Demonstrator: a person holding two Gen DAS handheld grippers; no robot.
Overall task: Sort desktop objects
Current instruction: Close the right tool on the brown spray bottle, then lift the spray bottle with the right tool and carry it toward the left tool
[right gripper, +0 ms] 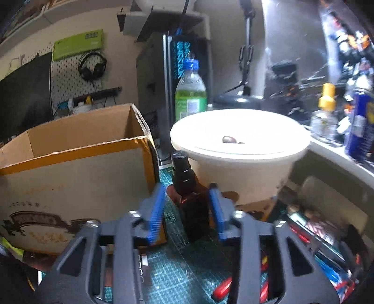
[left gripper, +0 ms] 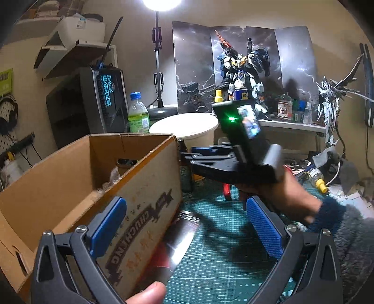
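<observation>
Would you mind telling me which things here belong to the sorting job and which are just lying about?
Part of the job:
- brown bottle, between the right gripper's fingers
- cardboard box
- white bucket
- left gripper, open

Lying about:
- green drink bottle
- model robot
- headphones

A bright lamp (left gripper: pixel 161 3) glares overhead; the right wrist view is motion-blurred, fisheye-bent.

Brown bottle (right gripper: pixel 187 187): lower body hidden between right gripper (right gripper: pixel 187 210) pads, contact can't be confirmed. Cardboard box (left gripper: pixel 70 177) contents mostly hidden by its near wall. Right-side shelf clutter (right gripper: pixel 350 93) motion-blurred. Red-handled tools (right gripper: pixel 224 285) partly behind the gripper frame.
</observation>
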